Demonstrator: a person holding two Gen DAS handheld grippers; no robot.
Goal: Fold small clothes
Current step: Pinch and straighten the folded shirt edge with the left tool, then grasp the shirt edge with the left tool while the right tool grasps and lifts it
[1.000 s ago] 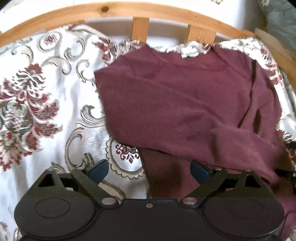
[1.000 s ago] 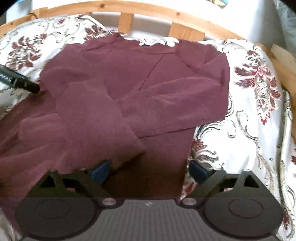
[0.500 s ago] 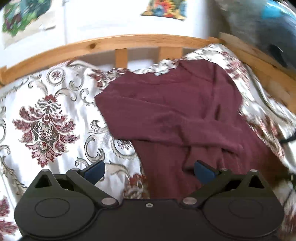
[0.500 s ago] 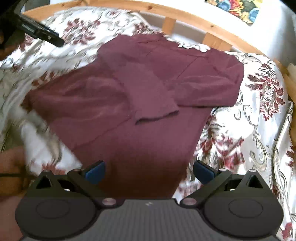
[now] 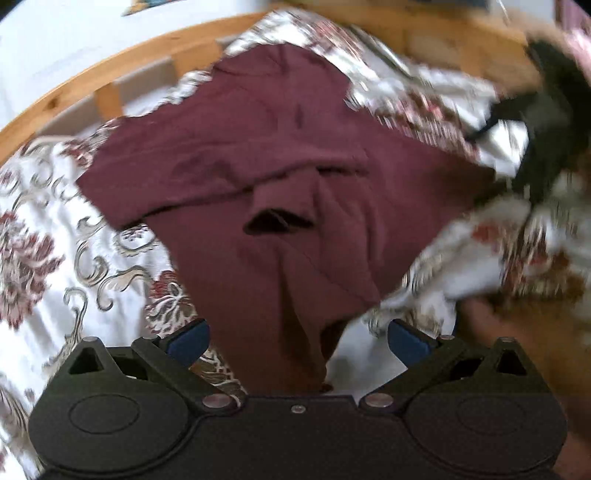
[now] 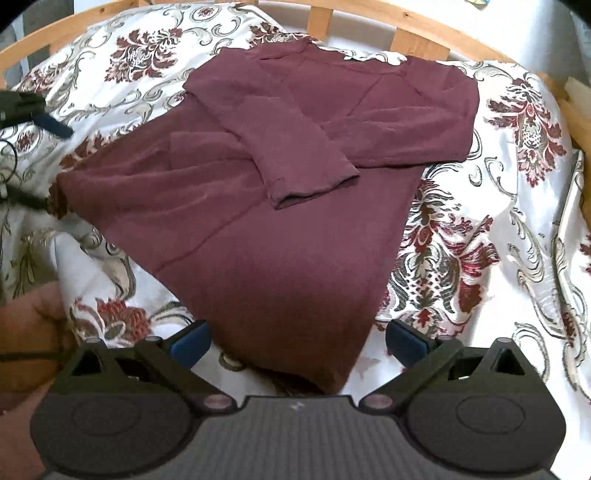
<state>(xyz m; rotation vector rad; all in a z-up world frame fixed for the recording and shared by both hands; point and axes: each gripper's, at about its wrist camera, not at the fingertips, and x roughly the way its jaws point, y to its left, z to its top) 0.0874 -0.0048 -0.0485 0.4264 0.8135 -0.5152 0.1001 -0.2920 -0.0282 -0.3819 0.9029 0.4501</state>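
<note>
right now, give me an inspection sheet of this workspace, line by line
surface: floral bedspread, rumpled at the left side.
job's things: maroon sweater lies flat, both sleeves folded across the chest, one cuff on top; hem nearest the camera.
clutter: nothing seen.
grippers: right gripper open, empty, hem between its fingers without contact; left gripper open, empty, over the sweater's edge.
cables: thin dark cord at the left edge of the right view.
surroundings: wooden bed rail with slats, white wall behind; a hand low left.
</note>
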